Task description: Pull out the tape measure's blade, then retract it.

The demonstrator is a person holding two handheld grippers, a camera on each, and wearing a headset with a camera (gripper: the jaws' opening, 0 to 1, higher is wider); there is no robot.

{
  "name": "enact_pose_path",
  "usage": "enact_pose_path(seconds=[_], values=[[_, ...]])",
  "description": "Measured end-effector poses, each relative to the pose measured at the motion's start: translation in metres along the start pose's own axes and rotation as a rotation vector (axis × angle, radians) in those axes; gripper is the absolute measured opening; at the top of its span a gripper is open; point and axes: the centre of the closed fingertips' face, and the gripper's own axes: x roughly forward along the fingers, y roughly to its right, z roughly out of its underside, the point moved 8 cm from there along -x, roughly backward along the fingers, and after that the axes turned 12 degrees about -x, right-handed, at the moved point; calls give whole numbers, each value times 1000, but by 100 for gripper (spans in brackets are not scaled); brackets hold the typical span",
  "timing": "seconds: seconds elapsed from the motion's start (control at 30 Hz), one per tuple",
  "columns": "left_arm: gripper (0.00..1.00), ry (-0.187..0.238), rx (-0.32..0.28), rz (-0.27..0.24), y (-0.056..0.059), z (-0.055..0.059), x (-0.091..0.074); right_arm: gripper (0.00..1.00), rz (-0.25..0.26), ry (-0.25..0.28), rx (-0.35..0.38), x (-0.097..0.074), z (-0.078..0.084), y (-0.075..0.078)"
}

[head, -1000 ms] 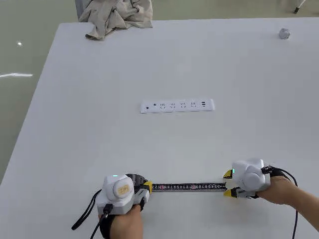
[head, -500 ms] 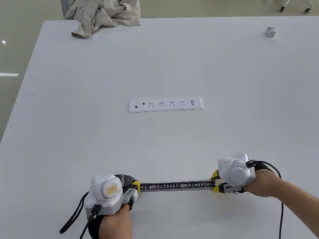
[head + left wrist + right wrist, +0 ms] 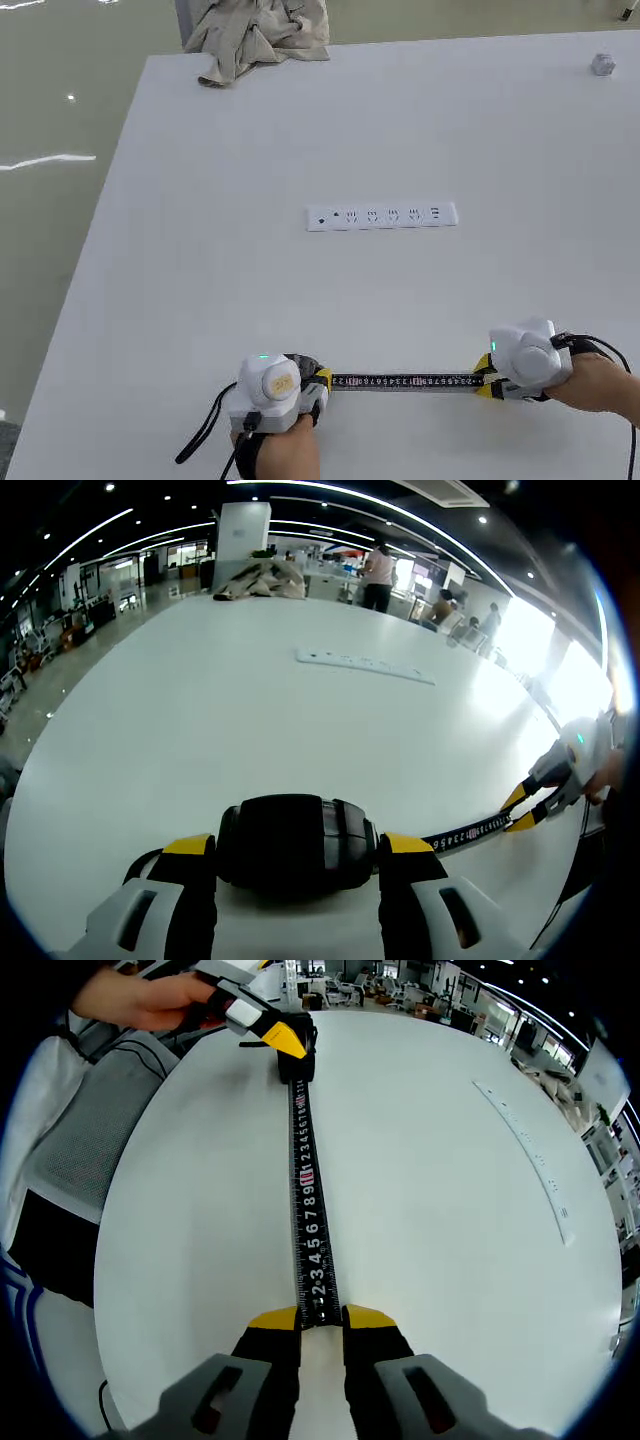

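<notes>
The black tape measure case sits clamped between the yellow-tipped jaws of my left gripper near the table's front edge. Its black blade with white numbers runs flat along the table to the right. My right gripper is shut on the blade's end, seen in the head view at the lower right. In the right gripper view the blade stretches straight away to the case held by the left gripper.
A white power strip lies across the middle of the white table. A crumpled beige cloth sits at the far left edge, and a small grey object at the far right. People stand in the background.
The head camera has shifted, moving the whole scene right. The blade's drawn-out length between the two grippers looks about the same.
</notes>
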Motion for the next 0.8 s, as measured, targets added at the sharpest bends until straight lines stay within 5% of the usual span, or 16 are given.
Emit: enact_pose_path(seconds=[0.8], values=[[60, 22, 35, 11, -1, 1, 0, 14, 0, 16, -14, 3, -6, 0]])
